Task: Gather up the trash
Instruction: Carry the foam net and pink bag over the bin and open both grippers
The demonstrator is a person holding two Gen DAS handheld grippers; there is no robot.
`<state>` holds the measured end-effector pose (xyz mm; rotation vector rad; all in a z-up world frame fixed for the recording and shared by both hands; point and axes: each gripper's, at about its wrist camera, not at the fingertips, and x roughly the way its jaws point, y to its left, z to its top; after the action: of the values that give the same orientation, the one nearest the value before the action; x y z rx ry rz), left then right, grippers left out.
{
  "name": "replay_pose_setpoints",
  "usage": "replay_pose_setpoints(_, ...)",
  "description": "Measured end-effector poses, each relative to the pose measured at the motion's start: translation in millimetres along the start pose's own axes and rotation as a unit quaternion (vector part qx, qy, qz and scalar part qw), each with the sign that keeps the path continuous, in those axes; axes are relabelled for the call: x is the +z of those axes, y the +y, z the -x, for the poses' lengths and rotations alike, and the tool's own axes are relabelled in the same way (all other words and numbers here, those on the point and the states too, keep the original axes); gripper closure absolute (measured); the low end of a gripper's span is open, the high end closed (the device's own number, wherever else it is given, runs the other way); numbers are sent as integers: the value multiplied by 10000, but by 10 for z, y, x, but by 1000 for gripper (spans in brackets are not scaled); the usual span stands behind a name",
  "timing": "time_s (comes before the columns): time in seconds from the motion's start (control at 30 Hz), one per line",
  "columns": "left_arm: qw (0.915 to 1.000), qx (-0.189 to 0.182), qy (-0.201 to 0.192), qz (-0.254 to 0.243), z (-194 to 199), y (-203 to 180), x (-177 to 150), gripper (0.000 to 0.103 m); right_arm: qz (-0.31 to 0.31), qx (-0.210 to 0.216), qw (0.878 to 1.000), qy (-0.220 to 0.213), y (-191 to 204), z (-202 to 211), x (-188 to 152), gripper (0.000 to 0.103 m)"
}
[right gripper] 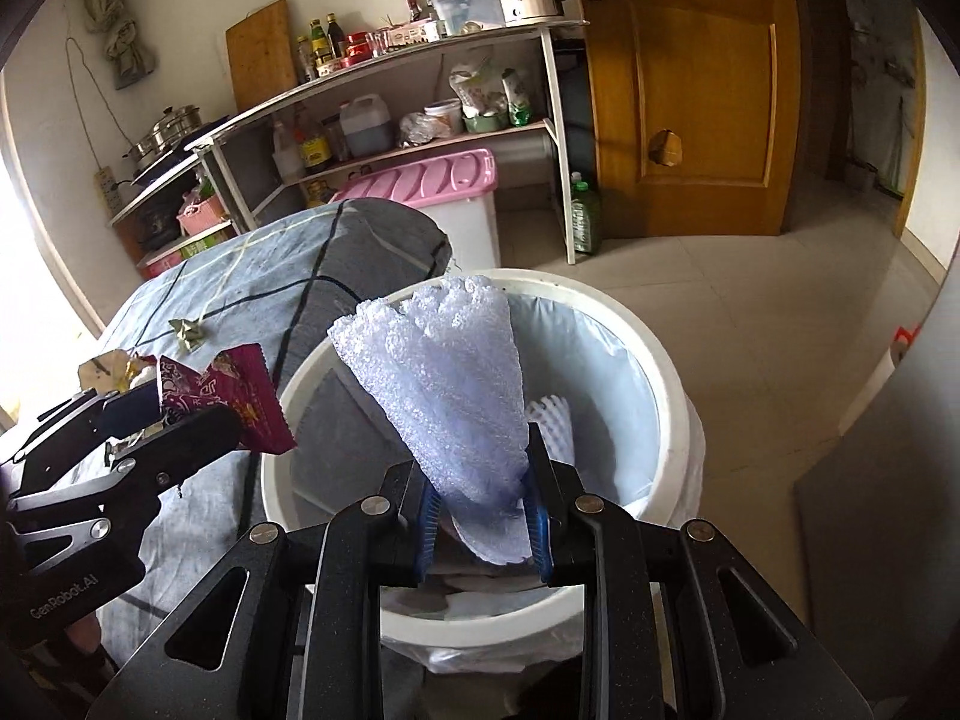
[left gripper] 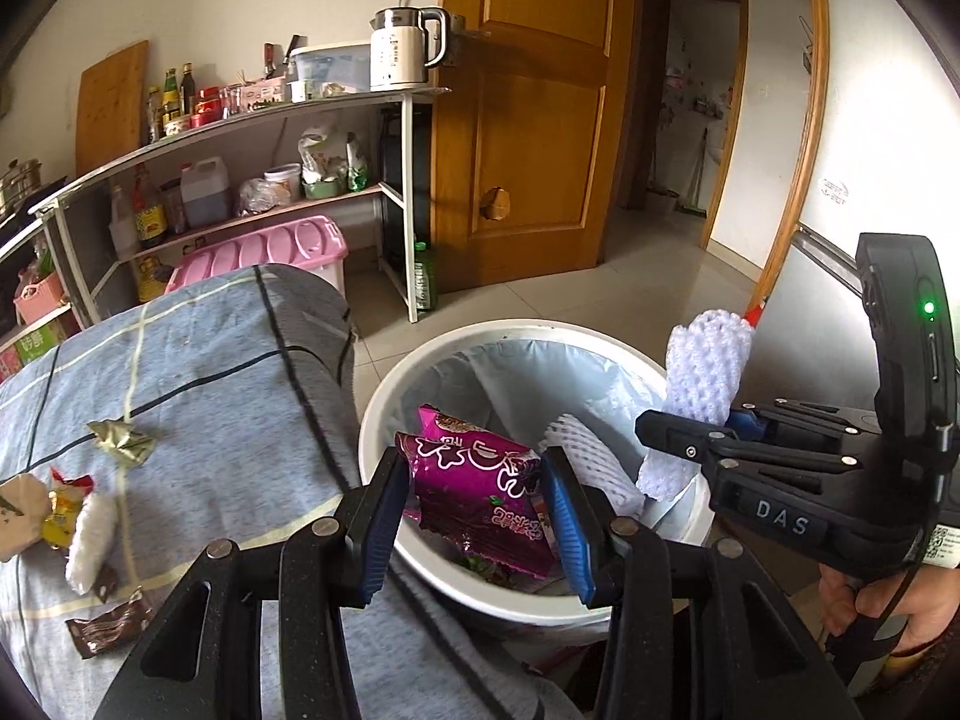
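Kitchen clutter frames everything: a long white-framed storage shelf (left gripper: 252, 138) along the wall, a white electric kettle (left gripper: 401, 48) on its top, a pink-lidded plastic box (left gripper: 264, 252) on the floor beneath, and an orange wooden door (left gripper: 528, 120) beyond. Closest in, the left gripper (left gripper: 477, 516) has its blue-padded jaws clamped on a crinkled magenta snack wrapper (left gripper: 480, 480), which hangs over the near side of a round white trash bin (left gripper: 384, 396) lined with a pale plastic bag. The right gripper (right gripper: 480, 516) has its jaws closed on the narrow end of a white foam fruit net (right gripper: 444, 384), whose wider end fans upward above the bin's opening; seen from the left wrist, this net stands over the bin's right rim. Down inside the bin lies a second white foam mesh sleeve (left gripper: 579, 456), with scraps beneath that are hard to make out. Just left of the bin sits a blue-grey cloth-covered table (left gripper: 198, 372) crossed by dark and pale lines. On it lie a crumpled gold foil wrapper (left gripper: 123, 443), a yellow-and-red packet (left gripper: 63, 507) touching a white fluffy scrap (left gripper: 90, 540), and a brown wrapper (left gripper: 108, 630) nearer the camera.
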<state>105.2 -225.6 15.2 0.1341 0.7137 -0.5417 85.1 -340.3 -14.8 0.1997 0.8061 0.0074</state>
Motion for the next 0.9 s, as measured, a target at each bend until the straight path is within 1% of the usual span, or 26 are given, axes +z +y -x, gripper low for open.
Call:
replay_pose_setpoints(0.13,9999,-51,128,31,-128,-34,-4,57,-12,-55,9999,140,-94,-72,-19,77)
replay_pose_setpoints(0.23,9999,-49,141,-2,-169,-47,-9,56,-38,-83,9997,246,-137,-140,-24,77)
replay_pose_setpoints(0.33,9998,-31,216,7,-206,-31,-21,53,-20,-151,9995,282,-150,-172,-36,73)
replay_pose_setpoints(0.37,9997,-35,227,18,-208,-23,-25,51,-4,-163,9994,305,-150,-180,-41,65)
replay_pose_setpoints(0.4,9998,-27,220,26,-208,-14,-29,50,12,-185,9993,317,-119,-197,-29,55)
replay_pose_setpoints(0.47,9997,1,220,59,-208,13,-26,45,30,-212,9993,309,-114,-199,-38,45)
replay_pose_setpoints(0.6,9997,4,224,94,-191,37,-21,44,-72,-189,9994,283,-125,-187,-52,45)
replay_pose_setpoints(0.67,9998,21,200,96,-175,48,-18,39,-95,-218,9993,282,-125,-181,-51,45)
replay_pose_setpoints(0.9,9998,22,107,152,-53,89,-15,39,-115,-199,9995,202,-76,-100,-46,45)
